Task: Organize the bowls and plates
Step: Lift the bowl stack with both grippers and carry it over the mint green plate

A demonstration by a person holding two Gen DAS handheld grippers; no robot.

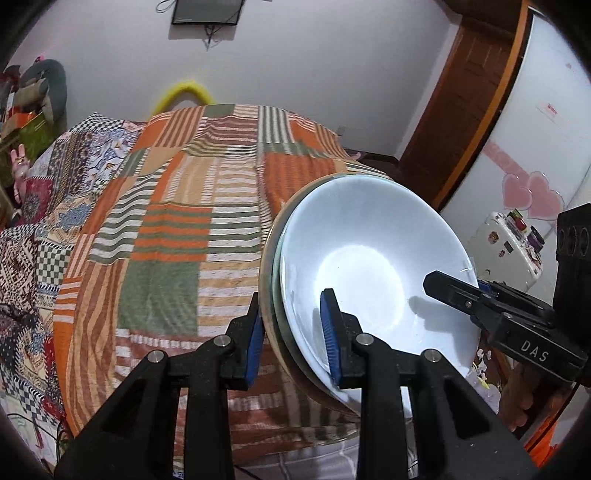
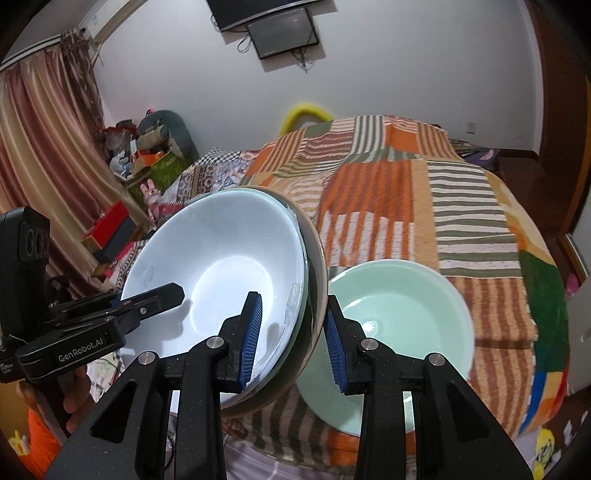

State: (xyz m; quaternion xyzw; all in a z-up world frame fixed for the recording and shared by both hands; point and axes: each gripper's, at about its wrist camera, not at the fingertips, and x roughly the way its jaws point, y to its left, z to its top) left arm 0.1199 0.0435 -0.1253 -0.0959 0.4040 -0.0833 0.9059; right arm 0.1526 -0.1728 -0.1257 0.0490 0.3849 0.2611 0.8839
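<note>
Both grippers, left and right, fingers clamped on rims of nested white ceramic bowl stack, lifted off bed. Pale green ceramic bowl not stacked yet, roughly halfway imo.

my left gripper and right gripper clamp opposite rims of the stacked bowls, held tilted above the bed. another bowl rests on the bed, just right of the stack. a screen hangs on the wall behind.
</note>
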